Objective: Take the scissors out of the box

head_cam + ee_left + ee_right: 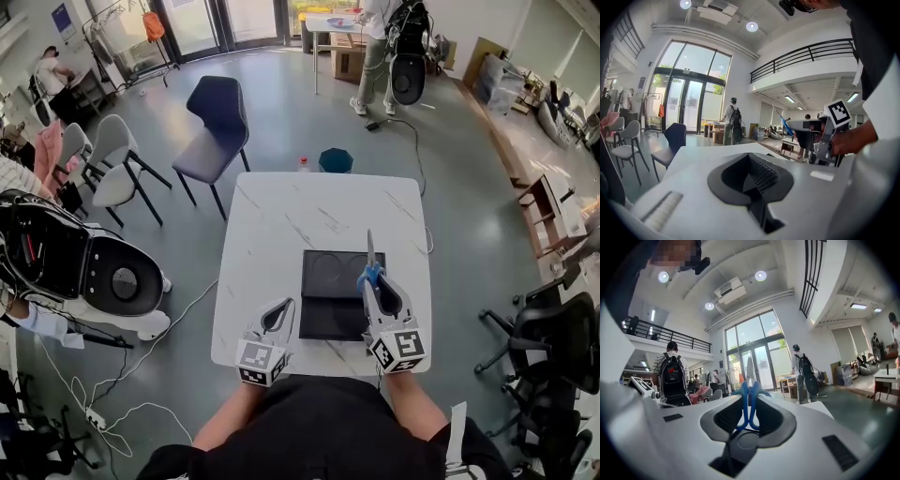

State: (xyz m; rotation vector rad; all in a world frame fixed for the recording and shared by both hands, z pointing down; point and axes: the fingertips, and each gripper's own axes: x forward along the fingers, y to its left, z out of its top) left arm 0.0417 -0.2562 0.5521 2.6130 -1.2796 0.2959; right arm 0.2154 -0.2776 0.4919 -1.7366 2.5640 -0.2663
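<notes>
A black shallow box [330,298] lies on the white marble-look table [281,225] near its front edge. My right gripper [375,279] hovers over the box's right side, shut on the blue handles of the scissors [371,267]. Their blades point away from me. In the right gripper view the scissors [749,405] stand upright between the pads of the right gripper [749,397]. My left gripper [282,307] rests left of the box, jaws together and empty. The left gripper [751,158] looks across the table; at its right are the right gripper [820,136] and the scissors [786,125].
A dark blue chair [214,127] and a teal bin [336,160] stand beyond the table's far edge. White chairs [111,164] and a black-and-white pod [89,262] are at the left. A black office chair [553,337] is at the right. A person [375,56] stands far back.
</notes>
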